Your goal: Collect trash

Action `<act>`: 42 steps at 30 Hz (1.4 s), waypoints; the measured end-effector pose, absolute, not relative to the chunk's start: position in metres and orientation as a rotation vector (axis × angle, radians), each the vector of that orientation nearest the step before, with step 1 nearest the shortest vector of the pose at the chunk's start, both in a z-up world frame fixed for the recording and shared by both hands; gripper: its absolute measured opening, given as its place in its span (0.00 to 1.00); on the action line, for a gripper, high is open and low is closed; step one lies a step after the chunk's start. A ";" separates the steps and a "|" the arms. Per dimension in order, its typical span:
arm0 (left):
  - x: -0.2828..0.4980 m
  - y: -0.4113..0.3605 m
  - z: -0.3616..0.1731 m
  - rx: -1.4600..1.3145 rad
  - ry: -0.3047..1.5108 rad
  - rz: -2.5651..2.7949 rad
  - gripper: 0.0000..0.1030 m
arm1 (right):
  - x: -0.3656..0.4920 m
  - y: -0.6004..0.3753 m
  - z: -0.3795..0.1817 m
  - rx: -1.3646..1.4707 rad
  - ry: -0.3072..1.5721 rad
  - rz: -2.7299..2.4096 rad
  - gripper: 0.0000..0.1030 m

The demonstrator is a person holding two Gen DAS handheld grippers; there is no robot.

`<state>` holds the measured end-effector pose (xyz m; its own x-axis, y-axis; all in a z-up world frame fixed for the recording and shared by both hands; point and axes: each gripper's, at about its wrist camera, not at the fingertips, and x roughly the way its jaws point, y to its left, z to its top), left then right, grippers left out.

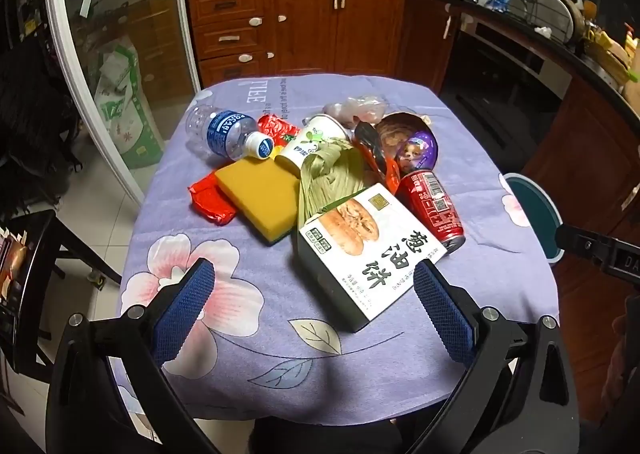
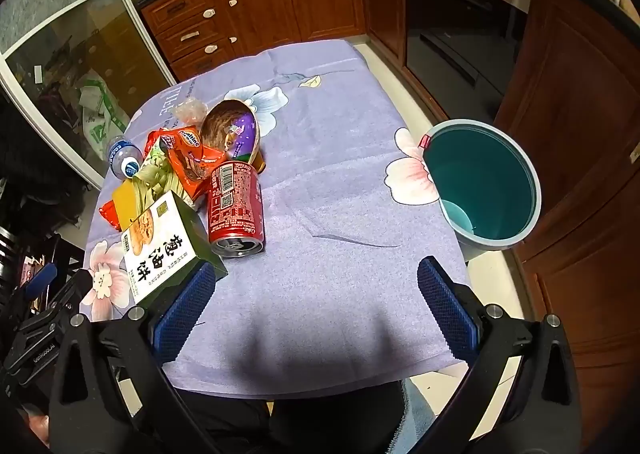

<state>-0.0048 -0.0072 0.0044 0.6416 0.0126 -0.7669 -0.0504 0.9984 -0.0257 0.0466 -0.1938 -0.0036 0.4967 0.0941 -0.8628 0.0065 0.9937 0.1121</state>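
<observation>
The table wears a lilac flowered cloth, and the trash lies heaped on its left and middle part; the teal bin stands off the right edge, beside the table, open and nearly empty, with only some small pale thing at its bottom that is hard to make out. The biggest piece is the white food box; it lies flat, just ahead of the left gripper, its long axis running diagonally toward the right finger. The red can lies on its side just beside the box, its open mouth turned to the camera; it is ahead and to the left of the right gripper. So the left hand seems nearer to the box, the right to the can and the bin. Both pairs of fingers stand wide apart and hold nothing. The yellow sponge and the plastic bottle lie farther back; the wrappers under the pile are partly hidden.
</observation>
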 end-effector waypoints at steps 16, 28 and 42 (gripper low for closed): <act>-0.005 -0.011 0.002 -0.037 0.877 0.026 0.96 | 0.046 -0.195 -0.009 0.106 1.060 0.043 0.94; -0.007 -0.011 -0.004 -0.037 0.875 0.020 0.96 | 0.046 -0.195 -0.010 0.102 1.063 0.035 0.94; -0.007 -0.007 -0.007 -0.040 0.878 0.013 0.96 | 0.046 -0.191 -0.013 0.092 1.076 0.031 0.94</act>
